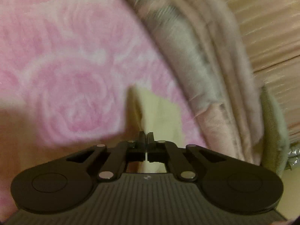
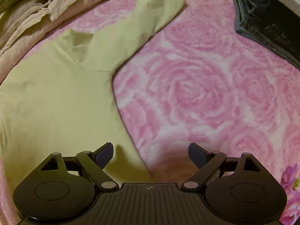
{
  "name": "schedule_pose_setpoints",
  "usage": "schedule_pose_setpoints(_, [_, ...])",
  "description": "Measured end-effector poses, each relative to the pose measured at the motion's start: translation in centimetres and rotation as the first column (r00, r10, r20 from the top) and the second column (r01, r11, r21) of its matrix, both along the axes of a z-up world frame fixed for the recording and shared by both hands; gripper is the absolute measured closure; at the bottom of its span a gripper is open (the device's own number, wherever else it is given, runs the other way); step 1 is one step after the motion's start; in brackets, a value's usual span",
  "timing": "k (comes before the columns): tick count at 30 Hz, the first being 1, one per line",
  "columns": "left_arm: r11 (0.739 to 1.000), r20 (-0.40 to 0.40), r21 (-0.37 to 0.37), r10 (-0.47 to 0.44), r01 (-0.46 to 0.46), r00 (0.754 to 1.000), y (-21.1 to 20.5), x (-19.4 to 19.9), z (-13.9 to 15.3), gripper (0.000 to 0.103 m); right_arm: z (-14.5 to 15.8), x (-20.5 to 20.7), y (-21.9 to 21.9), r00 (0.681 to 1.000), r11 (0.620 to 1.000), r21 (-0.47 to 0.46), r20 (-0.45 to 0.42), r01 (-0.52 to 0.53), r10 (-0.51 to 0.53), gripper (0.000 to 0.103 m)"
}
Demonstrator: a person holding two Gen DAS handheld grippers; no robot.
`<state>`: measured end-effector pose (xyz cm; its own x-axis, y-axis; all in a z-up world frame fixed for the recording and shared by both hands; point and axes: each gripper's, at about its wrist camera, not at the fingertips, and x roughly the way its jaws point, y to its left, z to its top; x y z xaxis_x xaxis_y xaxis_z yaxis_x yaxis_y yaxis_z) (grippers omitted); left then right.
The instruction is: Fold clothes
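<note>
In the left wrist view, the left gripper (image 1: 146,136) is seen with its 2 fingers brought fully together. Whether any cloth is pinched between them cannot be told, as the picture is blurred. Just beyond the fingertips lies a piece of the pale yellow garment (image 1: 161,112), spread on the pink rose-patterned blanket (image 1: 65,65). To the right, a heap of beige and grey bedding (image 1: 206,75) is seen along the blanket's edge, with a pleated beige surface (image 1: 271,28) behind it.

In the right wrist view, the right gripper (image 2: 151,154) is held with its 2 fingers spread wide, and nothing is gripped between them. The left finger pad (image 2: 105,154) is seen over the garment's lower edge, the right one over bare blanket (image 2: 206,93). The pale yellow garment (image 2: 56,97) is laid flat across the left half of the view, its neckline near the upper left and 1 long sleeve stretched toward the top centre. A folded dark garment (image 2: 262,18) is placed at the upper right, well apart from the yellow one. Crumpled beige bedding (image 2: 28,24) is seen at the upper left.
</note>
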<state>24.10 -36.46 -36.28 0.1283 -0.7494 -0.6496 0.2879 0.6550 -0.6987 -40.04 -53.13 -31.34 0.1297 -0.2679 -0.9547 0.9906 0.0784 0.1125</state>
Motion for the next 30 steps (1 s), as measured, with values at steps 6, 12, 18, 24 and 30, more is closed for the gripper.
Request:
schedule_pose_setpoints(6, [0.999, 0.160, -0.036, -0.014, 0.020, 0.987, 5.2, -3.2, 12.2, 0.103, -1.3, 0.4, -1.3, 1.000, 1.000, 0.029, -0.014, -0.010, 0.011, 0.013])
schedule_pose_setpoints(12, [0.981, 0.262, -0.019, -0.179, 0.191, 0.948, -5.9, -2.0, 14.4, 0.065, -2.1, 0.8, -2.4, 1.000, 0.999, 0.045, -0.021, -0.020, 0.021, 0.013])
schedule_pose_setpoints(18, [0.970, 0.120, 0.160, -0.206, 0.185, 0.971, -9.2, -1.7, 6.5, 0.067, -2.0, 0.6, -2.3, 0.999, 0.998, 0.039, -0.010, -0.041, 0.041, 0.011])
schedule_pose_setpoints(24, [0.924, 0.248, 0.366, -0.214, 0.113, 0.945, 0.8, -4.1, 4.7, 0.059, -2.3, 0.1, -1.3, 0.999, 0.999, 0.006, 0.004, -0.052, 0.052, 0.008])
schedule_pose_setpoints(30, [0.779, 0.482, 0.612, -0.505, 0.137, 0.715, 4.8, -9.2, 2.9, 0.050, -2.9, 1.7, -0.9, 0.997, 0.998, -0.011, -0.056, -0.060, 0.060, 0.001])
